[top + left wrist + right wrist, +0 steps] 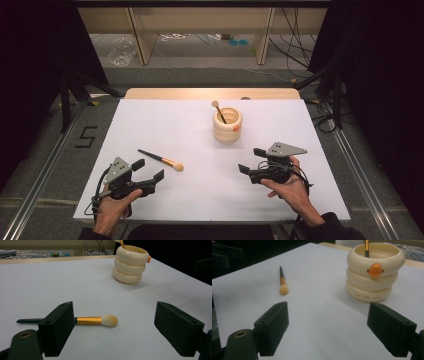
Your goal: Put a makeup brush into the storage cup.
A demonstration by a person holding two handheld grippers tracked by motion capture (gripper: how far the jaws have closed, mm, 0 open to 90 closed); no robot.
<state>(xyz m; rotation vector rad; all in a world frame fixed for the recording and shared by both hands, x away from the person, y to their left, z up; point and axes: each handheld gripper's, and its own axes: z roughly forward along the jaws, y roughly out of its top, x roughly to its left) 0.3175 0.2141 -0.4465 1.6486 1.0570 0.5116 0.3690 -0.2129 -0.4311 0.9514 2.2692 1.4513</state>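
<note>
Brush work is in hand on the white table [165, 120], whose broad bare sheet leaves both hands room to move. Next in size, the cream ringed holder [227, 125] stands upright toward the far right of the sheet, its open mouth up so handles can drop in from above; one brush in the holder [218, 111] already leans there, head up, resting against the rim. The left gripper [148, 170] sits at the near left, jaws spread wide and empty, aimed at the loose brush so that it lies framed between them in the left gripper view, near but apart. I judge this a line-up for a pick, with the wide gap giving clearance on both sides of the thin handle. The right gripper [251, 160] hovers at the near right, jaws likewise parted with nothing in them, facing the holder, probably waiting clear of the other hand's path. Smallest, the loose brush [96, 320] lies flat on the sheet just beyond the left gripper, well apart from the holder, dark handle pointing far-left and pale tuft pointing near-right
</note>
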